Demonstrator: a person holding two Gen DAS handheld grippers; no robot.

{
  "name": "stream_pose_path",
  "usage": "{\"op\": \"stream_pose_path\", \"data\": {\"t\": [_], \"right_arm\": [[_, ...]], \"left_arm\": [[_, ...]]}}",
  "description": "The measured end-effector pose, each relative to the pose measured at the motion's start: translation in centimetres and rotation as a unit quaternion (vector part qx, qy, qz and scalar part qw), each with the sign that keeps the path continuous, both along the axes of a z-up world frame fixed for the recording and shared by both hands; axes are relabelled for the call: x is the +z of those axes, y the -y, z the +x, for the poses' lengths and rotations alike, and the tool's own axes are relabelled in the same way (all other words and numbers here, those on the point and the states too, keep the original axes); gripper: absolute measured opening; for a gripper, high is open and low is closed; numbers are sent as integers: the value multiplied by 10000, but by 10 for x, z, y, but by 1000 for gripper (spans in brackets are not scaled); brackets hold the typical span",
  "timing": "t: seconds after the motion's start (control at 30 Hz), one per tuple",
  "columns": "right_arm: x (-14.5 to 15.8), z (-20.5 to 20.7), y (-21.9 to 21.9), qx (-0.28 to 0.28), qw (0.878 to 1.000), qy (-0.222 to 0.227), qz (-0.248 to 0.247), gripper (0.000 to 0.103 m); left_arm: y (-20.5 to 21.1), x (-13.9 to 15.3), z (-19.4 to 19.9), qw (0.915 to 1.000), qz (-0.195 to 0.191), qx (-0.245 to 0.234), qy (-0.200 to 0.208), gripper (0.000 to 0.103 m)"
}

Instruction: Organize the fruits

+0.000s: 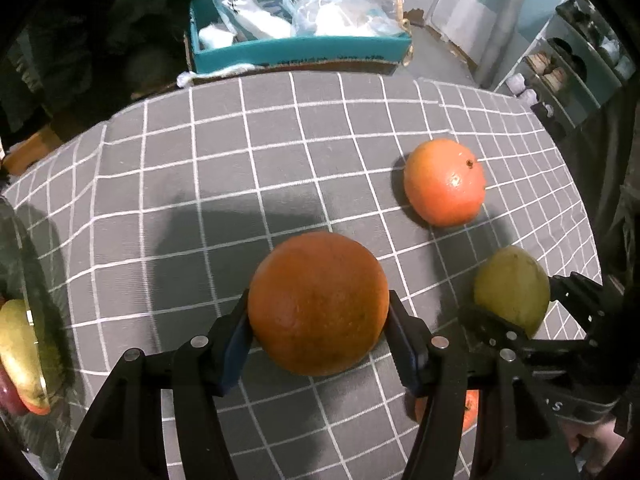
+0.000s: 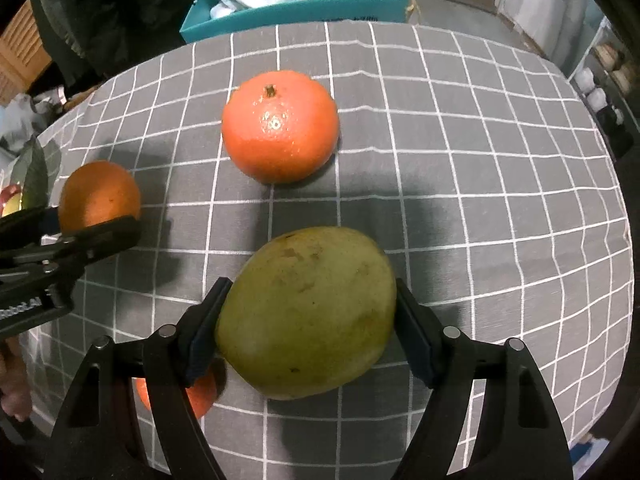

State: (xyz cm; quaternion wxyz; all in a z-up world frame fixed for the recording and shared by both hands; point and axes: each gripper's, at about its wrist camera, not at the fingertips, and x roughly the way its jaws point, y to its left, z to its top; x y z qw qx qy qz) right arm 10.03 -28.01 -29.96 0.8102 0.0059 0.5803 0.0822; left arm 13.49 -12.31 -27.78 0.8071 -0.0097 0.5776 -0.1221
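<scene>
Left gripper (image 1: 319, 330): jaws clamped on an orange (image 1: 318, 303), near table (image 1: 168, 168) centre. Right gripper (image 2: 308, 330): jaws clamped on a green mango (image 2: 306, 312), just right of the orange. Tangerine (image 2: 280, 126) lies free beyond the mango, stem up. Another orange fruit (image 2: 200, 394) sits partly hidden under the grippers.

Right gripper (image 2: 306, 316), black with two fingers: jaws pressed on either side of an oval green-yellow mango (image 2: 306, 312) over a grey cloth with white grid lines (image 2: 480, 160). Round red-orange tangerine with stem nub (image 2: 280, 126): beyond the mango, apart. Left gripper (image 2: 86, 222): left edge, closed on a round dull orange (image 2: 98, 194). Another orange fruit (image 2: 200, 394): partly hidden under the near left finger. Teal box (image 2: 296, 16): beyond the cloth's far edge
</scene>
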Motion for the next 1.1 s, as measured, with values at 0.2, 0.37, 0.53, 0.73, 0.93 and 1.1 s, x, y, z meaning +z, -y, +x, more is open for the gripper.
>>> {"op": "stream_pose_path", "data": {"t": [0.2,0.37,0.53,0.73,0.93,1.1], "right_arm": [[23,-5,-3,5,9994,339,-98,77],[46,-11,1,38,9978,638,-170,77],[65,-16,2,33,9956,912,-194,77],[89,-18,-6,50,9922,1225,-228,77],[112,-20,-13,77,9890,1474,-133,77],[133,-25,-22,152,9853,1702,-56,77]], "left_arm": [[-7,22,-7,9997,-58,50,217,62],[-17,40,-15,9991,-102,118,387,62],[-26,58,-23,9981,-161,207,552,62],[-38,82,-32,9961,-107,266,834,62],[-44,101,-42,9936,-71,278,1090,62],[-54,116,-50,9915,-88,346,1252,62]]}}
